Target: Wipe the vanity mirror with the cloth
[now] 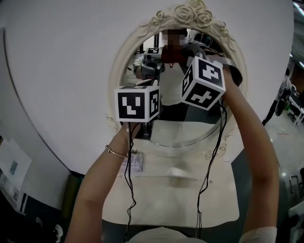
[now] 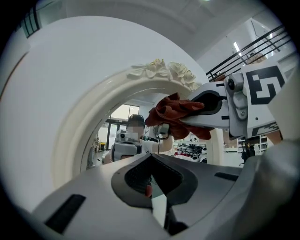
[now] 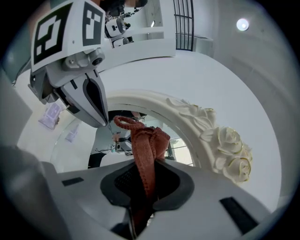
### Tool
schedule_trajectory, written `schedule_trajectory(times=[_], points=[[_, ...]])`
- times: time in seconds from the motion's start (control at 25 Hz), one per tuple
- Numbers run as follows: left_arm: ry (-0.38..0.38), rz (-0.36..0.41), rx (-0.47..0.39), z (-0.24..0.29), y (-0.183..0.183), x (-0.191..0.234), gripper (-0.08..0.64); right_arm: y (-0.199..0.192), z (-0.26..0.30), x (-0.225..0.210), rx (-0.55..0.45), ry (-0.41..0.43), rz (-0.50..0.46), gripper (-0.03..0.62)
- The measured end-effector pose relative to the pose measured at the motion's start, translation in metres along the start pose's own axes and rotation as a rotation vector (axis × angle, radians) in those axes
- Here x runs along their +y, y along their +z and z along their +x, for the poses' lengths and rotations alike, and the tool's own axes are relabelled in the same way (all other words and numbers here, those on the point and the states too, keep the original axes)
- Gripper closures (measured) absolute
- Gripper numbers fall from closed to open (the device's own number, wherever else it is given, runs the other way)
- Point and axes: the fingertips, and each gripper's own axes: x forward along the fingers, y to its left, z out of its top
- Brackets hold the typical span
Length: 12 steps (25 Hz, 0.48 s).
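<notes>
The oval vanity mirror point(image 1: 186, 127) has a cream frame topped with carved roses point(image 1: 189, 14). Both grippers are raised in front of its upper glass. My right gripper point(image 1: 183, 59) is shut on a rust-red cloth point(image 1: 170, 54), which bunches up out of the jaws point(image 3: 143, 145) close to the glass under the roses point(image 3: 225, 150). The left gripper view shows this cloth point(image 2: 174, 115) at the right gripper's tip. My left gripper point(image 1: 148, 78) is just left of it and slightly lower, jaws together and holding nothing point(image 2: 151, 187); its pointed tip point(image 3: 96, 105) shows in the right gripper view.
A cream vanity top point(image 1: 161, 204) lies below the mirror, with a small card point(image 1: 134, 163) and a low white object point(image 1: 183, 173) on it. A white rounded panel point(image 1: 61, 71) backs the mirror. Black cables point(image 1: 129, 190) hang from both grippers.
</notes>
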Motion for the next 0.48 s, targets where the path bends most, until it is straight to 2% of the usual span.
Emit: schedule_trajectory(times=[0.32, 0.48], points=[[0.004, -0.029, 0.118, -0.006, -0.096, -0.003, 0.557, -0.009, 0.004, 0.103, -0.008, 0.111, 0.029, 0.531], [0.010, -0.081, 0.212, -0.009, -0.167, 0.000, 0.557, -0.016, 0.009, 0.170, -0.008, 0.188, 0.070, 0.531]])
